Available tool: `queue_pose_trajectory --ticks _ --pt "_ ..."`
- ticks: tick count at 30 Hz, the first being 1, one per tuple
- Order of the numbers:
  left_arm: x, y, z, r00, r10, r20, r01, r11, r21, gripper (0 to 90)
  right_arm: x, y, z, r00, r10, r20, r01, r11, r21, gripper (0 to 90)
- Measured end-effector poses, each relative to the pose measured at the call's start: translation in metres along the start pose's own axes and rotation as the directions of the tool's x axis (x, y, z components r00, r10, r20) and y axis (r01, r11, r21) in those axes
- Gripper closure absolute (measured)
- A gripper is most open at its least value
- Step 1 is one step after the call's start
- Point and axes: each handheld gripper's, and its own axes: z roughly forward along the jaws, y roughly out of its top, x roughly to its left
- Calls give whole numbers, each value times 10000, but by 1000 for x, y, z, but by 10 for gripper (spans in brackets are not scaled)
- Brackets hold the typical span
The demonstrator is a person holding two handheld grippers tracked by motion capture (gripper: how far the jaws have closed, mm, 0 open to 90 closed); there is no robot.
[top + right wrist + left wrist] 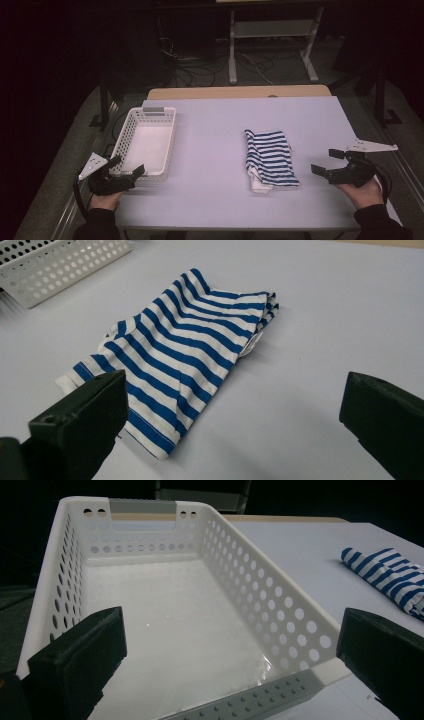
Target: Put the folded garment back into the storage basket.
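The striped cloth (270, 159) lies long-ways just left of the right tongs (330, 162); both tongs are spread, holding nothing.

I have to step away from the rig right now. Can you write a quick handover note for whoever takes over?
Left claw: open, holding nothing, at the near end of the white basket.
Right claw: open, holding nothing, just right of the folded striped cloth.
Cloth lies on the table, apart from the basket, which has nothing in it.
Done: nothing grasped yet.
Left: probably grasp the cloth with the right claw and put it in the basket.
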Motion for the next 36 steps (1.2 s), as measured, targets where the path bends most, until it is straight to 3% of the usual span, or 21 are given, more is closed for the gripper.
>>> queue_pose_trajectory --ticks 17,23,28,33,36 --pt "-1 1 0 10000 -3 64 3 10000 -14 0 1 0 -2 10000 22 -53 -23 9999 -112 0" --pt "1 6 -3 9999 -122 88 124 9997 -196 0 2 0 -4 9998 91 155 -89 9998 -191 0" --pt "-2 12 -1 9999 115 76 -115 9999 -46 0 4 2 -2 9999 -36 117 36 10000 24 0" --pt "-8 19 2 9992 352 171 -357 9990 286 0 5 6 -5 10000 -2 3 2 9999 -110 0" --pt "-14 25 5 9984 452 332 -463 9984 313 0 3 8 -6 9994 289 -179 -295 9991 -305 0"
